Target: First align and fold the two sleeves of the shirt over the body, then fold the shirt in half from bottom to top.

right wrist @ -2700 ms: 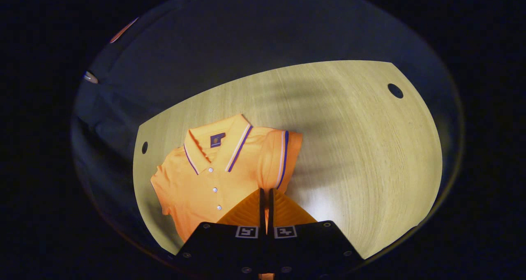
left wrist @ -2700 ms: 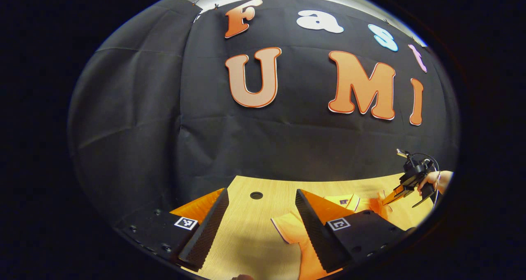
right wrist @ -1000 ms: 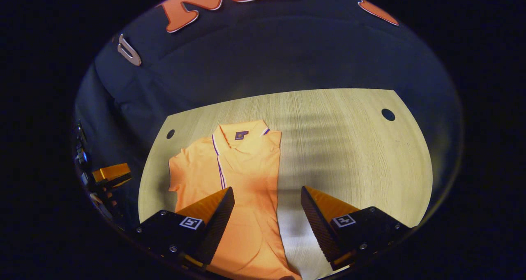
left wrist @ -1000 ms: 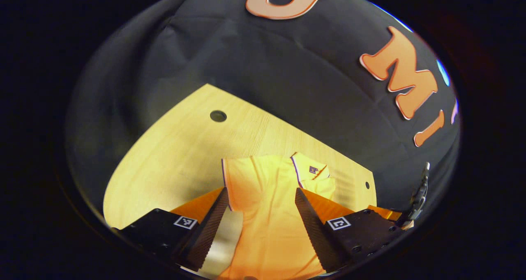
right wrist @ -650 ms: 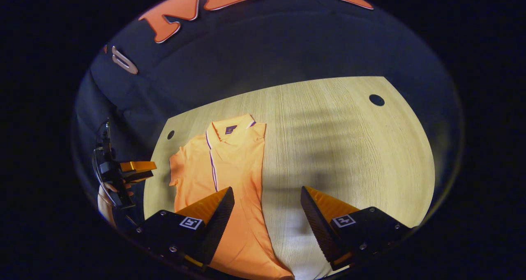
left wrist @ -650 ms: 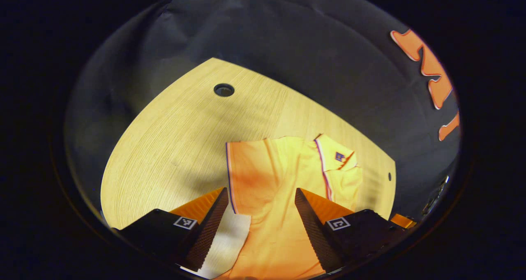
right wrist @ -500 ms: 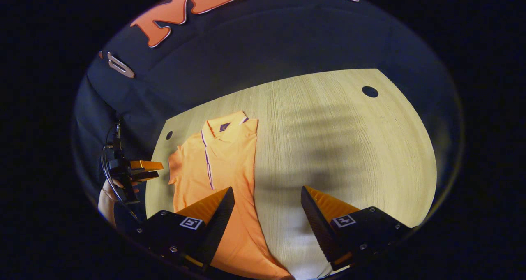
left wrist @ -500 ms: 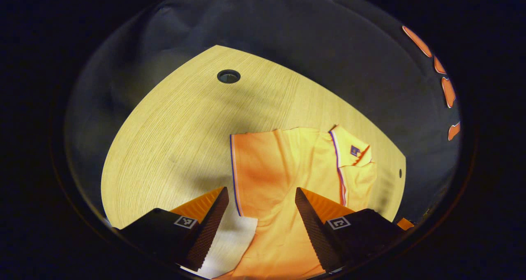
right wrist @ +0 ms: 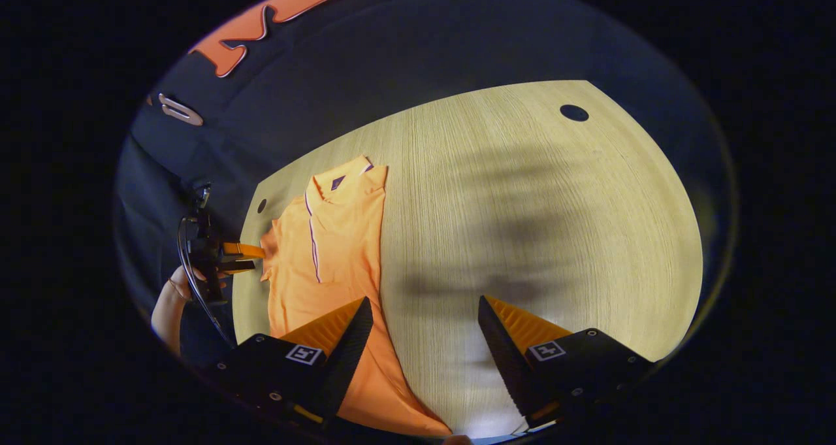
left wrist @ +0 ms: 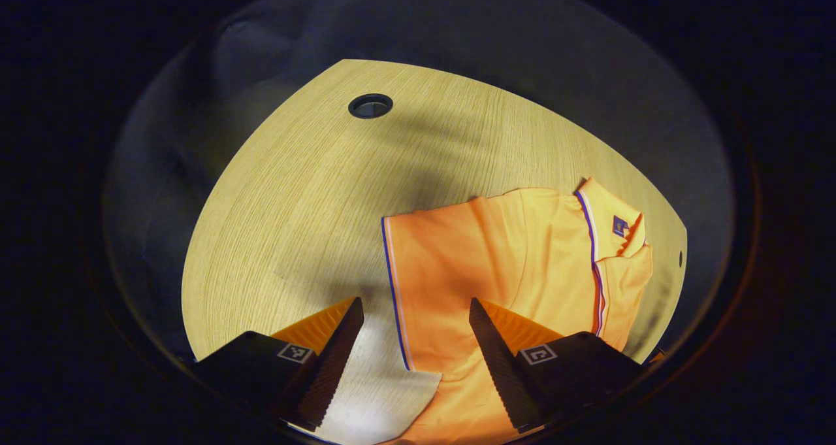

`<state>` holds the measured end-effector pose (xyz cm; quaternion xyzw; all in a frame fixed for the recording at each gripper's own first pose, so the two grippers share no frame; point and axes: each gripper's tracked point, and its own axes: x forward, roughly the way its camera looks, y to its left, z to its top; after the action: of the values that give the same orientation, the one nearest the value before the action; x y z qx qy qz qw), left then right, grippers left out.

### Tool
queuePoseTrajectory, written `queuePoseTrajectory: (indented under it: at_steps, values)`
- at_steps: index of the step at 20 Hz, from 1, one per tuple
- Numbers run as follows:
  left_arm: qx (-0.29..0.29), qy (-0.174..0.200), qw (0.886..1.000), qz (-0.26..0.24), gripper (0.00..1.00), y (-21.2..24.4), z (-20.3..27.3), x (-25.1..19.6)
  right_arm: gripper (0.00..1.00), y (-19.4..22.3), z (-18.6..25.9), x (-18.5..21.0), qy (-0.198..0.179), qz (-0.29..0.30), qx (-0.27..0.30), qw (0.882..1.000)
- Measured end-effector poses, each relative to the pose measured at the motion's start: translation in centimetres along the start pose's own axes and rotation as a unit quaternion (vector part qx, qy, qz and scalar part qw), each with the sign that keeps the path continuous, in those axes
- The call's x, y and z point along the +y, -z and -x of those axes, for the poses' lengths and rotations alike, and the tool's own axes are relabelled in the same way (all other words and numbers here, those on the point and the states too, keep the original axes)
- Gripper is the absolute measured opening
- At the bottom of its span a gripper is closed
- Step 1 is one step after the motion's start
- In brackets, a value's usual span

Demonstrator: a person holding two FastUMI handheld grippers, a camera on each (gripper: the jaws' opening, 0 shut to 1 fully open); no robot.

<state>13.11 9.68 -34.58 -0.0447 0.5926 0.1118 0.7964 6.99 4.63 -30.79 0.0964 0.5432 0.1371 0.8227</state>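
Note:
An orange polo shirt [left wrist: 522, 262] lies flat on the wooden table [left wrist: 294, 190], collar [left wrist: 610, 216] to the right in the left gripper view. One sleeve spreads out sideways, and its striped cuff [left wrist: 392, 281] runs down between the fingers of my open left gripper [left wrist: 415, 360], which hovers over it. In the right gripper view the shirt [right wrist: 326, 255] lies at the left, with the other sleeve folded over the body. My right gripper [right wrist: 424, 360] is open with only table between its fingers, just right of the shirt's lower body. The left gripper [right wrist: 243, 257] hangs by the spread sleeve.
The table [right wrist: 522, 223] has a round cable hole [left wrist: 369, 106] at the far left corner and another hole [right wrist: 574, 112] at the far right. A hand [right wrist: 170, 295] holds the left gripper beyond the table's left edge. The black booth wall stands behind.
My right gripper, shut over the shirt's sleeve 2.7 s ago, has opened and drawn back to the right. My left gripper has tipped down and come over the spread sleeve.

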Motion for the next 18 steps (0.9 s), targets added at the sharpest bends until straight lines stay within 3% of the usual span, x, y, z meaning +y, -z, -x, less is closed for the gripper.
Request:
queuePoseTrajectory:
  at_steps: [5,9,13,14,18]
  values:
    - [0.004,-0.020,1.000,0.000,0.99,0.1,-1.3,0.3,0.99,-0.1,0.3,-0.4,-0.006,-0.009,0.001,1.000]
    - [0.003,-0.032,0.999,-0.022,0.92,0.2,-1.4,-1.0,0.99,0.2,0.3,-0.9,-0.004,-0.022,0.002,1.000]
    - [-0.015,-0.019,0.999,-0.034,0.07,0.0,-1.3,-2.8,0.99,0.9,0.2,-1.3,-0.001,-0.026,0.008,1.000]
    - [-0.016,-0.017,0.999,-0.047,0.01,0.1,-1.3,-2.7,0.99,0.9,0.2,-1.4,-0.002,-0.026,0.008,1.000]
    - [-0.020,0.007,0.999,-0.028,0.01,-0.1,-1.4,-3.1,0.99,0.9,0.2,-1.4,-0.005,-0.030,0.004,1.000]
